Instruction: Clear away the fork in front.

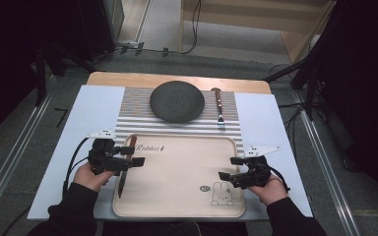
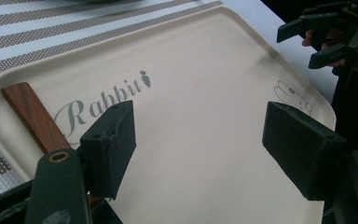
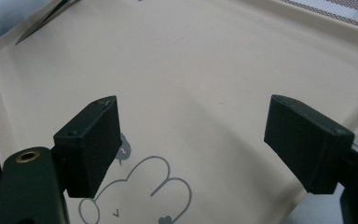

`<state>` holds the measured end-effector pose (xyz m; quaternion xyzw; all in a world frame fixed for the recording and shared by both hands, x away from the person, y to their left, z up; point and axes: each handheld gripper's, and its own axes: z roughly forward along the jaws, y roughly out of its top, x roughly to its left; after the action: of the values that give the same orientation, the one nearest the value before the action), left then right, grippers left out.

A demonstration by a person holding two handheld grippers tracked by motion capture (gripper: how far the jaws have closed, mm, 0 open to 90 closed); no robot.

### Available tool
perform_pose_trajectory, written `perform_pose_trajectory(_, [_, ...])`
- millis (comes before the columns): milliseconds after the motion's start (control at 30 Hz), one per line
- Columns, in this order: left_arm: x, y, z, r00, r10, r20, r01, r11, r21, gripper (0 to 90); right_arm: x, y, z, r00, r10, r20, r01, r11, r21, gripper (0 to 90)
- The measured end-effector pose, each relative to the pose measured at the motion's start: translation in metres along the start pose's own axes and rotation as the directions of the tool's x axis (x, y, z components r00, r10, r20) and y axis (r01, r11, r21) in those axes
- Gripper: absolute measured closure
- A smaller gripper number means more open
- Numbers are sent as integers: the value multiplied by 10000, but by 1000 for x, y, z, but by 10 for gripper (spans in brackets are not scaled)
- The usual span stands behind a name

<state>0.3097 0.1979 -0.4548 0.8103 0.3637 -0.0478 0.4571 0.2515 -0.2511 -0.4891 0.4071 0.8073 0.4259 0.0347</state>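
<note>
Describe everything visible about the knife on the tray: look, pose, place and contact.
The knife has a reddish-brown wooden handle and a dark, pointed blade. It lies flat along the left edge of the beige tray, handle toward the striped mat, tip toward the person. The left gripper hangs over it with jaws open, nothing between them; whether any part touches the knife is unclear.

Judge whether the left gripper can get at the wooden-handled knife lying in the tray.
Probably yes: the left gripper hangs open right over the knife at the tray's left edge, nothing between.
</note>
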Motion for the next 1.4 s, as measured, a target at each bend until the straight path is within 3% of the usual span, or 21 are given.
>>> perform_pose_trajectory(533, [2,-2,-4,9996,-20,-292,15,9998,-183,263,-6,3,-3,9999,162,9,-161,9996,-210,169])
perform_pose_trajectory(1067, [0,-13,-11,9972,-89,-748,80,9999,-123,264,-14,20,4,9993,105,-348,-114,9996,-254,180])
perform_pose_trajectory(1400, [2,-12,-14,9973,-134,-725,121,9998,-181,265,-26,34,7,9988,449,180,-435,9964,-728,176])
